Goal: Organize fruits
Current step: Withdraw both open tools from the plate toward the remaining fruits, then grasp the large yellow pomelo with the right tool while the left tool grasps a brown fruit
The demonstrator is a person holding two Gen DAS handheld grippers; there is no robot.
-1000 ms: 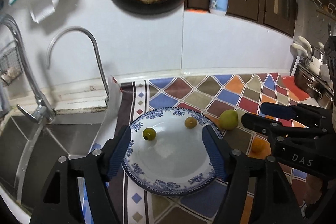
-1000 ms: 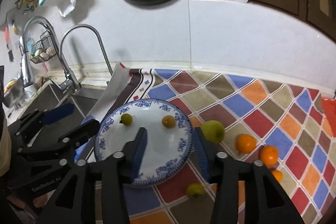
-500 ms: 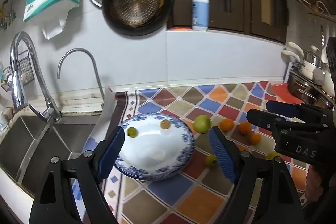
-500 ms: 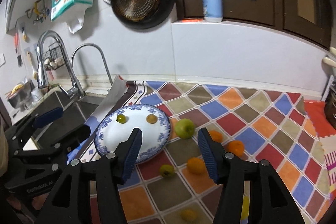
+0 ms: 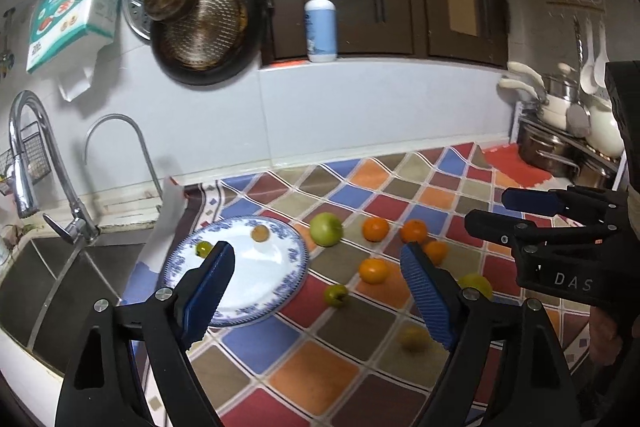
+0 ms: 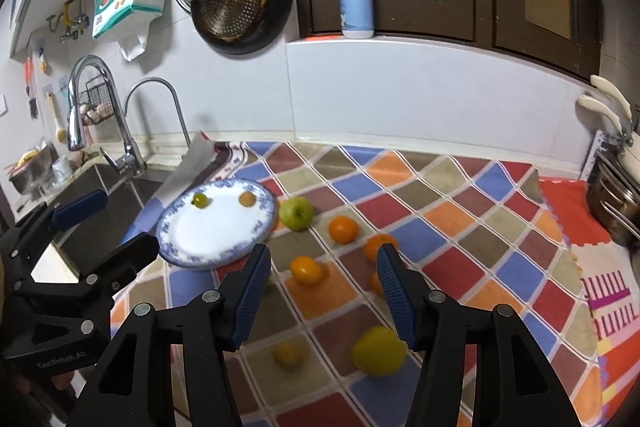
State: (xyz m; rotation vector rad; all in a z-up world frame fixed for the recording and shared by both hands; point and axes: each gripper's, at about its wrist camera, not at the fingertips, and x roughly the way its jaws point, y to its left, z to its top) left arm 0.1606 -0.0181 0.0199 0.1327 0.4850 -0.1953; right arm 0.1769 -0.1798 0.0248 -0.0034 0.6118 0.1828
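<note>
- Kitchen worktop lying under a cloth of coloured diamond patches, steel sink and two curved taps sitting at its left end, white tiled wall running behind.
- Hanging on that wall: a dark frying pan, a small brass pan and a perforated steamer tray; standing on the ledge beside the dark cabinet doors, a white pump bottle.
- Resting near the sink edge of the cloth: a blue-and-white plate, carrying one small green fruit and one small brownish fruit near its far rim, well apart from each other.
- Sitting just beside the plate's right rim: a green apple.
- Lying scattered on the cloth to the right of the apple: several oranges, one of them partly hidden behind a blue pad.
- Lying nearer the cameras: a small green fruit, plus a larger yellow-green fruit and a small yellowish fruit, both blurred.
- Hovering above the cloth: left tool, blue pads spread wide, gripping nothing, plate edge and loose fruit showing through the gap.
- Hovering to its right: right tool, pads parted about halfway, gripping nothing, an orange on the cloth showing between them.
- Showing in each wrist view at the frame's side: the other tool, black with blue tips.
</note>
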